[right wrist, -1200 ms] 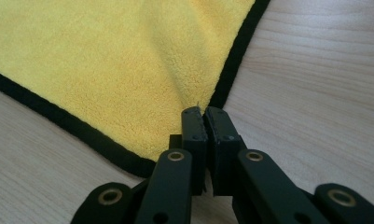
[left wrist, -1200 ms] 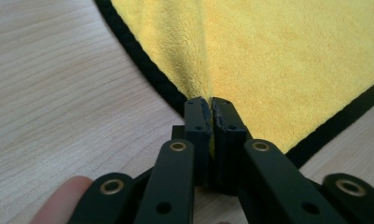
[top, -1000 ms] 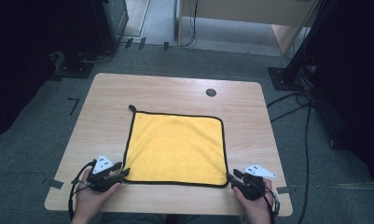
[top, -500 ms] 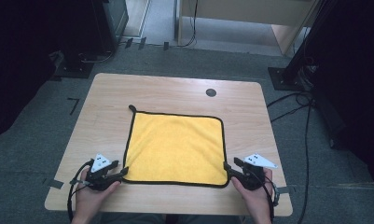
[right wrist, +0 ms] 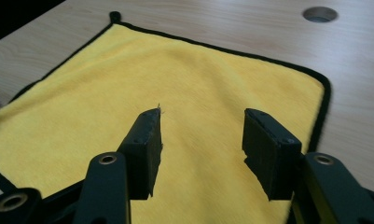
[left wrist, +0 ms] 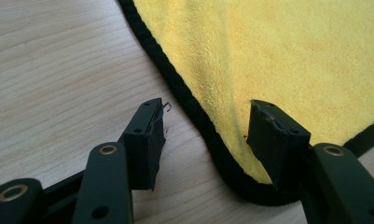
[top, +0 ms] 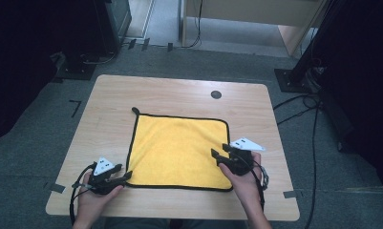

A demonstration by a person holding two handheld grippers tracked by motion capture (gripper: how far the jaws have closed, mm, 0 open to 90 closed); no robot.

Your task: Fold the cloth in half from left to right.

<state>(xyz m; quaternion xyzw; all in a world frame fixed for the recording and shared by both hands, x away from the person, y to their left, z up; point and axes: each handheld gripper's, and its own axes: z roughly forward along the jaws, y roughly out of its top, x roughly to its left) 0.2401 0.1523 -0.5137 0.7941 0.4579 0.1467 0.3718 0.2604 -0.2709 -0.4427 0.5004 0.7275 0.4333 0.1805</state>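
The left gripper [top: 123,176] sits at the yellow cloth's [top: 179,148] near-left corner, jaws parted around its black hem. The right gripper [top: 217,156] hovers over the cloth's right side, jaws just widened, gripping nothing. The cloth lies flat mid-table [top: 179,93].

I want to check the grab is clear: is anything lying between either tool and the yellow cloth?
Nothing visible. The left tool straddles the near-left corner of the yellow cloth, jaws open. The right tool hangs open over the cloth near its right edge. The table around it is bare wood.
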